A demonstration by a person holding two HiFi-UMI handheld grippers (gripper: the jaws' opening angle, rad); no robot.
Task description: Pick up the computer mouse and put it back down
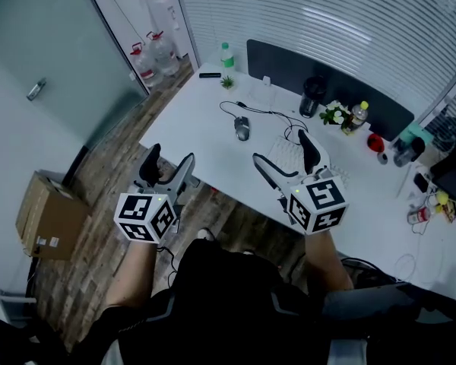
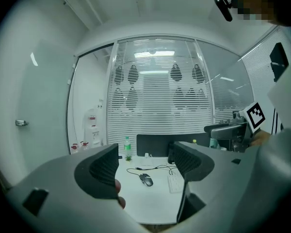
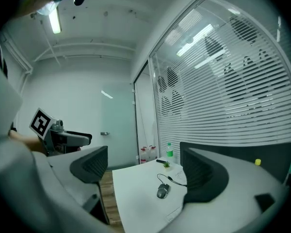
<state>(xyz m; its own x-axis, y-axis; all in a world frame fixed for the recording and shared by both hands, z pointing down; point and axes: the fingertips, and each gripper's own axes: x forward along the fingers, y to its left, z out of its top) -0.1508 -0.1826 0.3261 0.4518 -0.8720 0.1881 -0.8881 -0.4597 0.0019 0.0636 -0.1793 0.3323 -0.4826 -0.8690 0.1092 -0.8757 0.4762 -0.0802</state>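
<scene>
Jaws wide and empty on left gripper (image 1: 167,167) and right gripper (image 1: 280,147); small dark-grey corded plastic mouse (image 1: 242,128) likely light, rigid, slick, so pinch across its flanks.

Head cam: high above the person, pitched steeply down, well off the white desk (image 1: 205,135). The desk fills 12 to 3 o'clock, with the left gripper (image 1: 169,162) at 9 and the right gripper (image 1: 281,149) just toward 3 from centre.

Left gripper cam: low, off the desk's near edge, facing roughly level across it to the blinds (image 2: 155,96). It catches the right gripper (image 2: 228,130) at 3 o'clock.

Right gripper cam: also low, angled along the desk toward the glass door (image 3: 119,130). It catches the left gripper (image 3: 70,139) at 9 o'clock.

All three views share the desk top, the mouse (image 1: 242,128) and the green bottle (image 1: 226,55). The mouse is small in every view, so no cam is close to it.
</scene>
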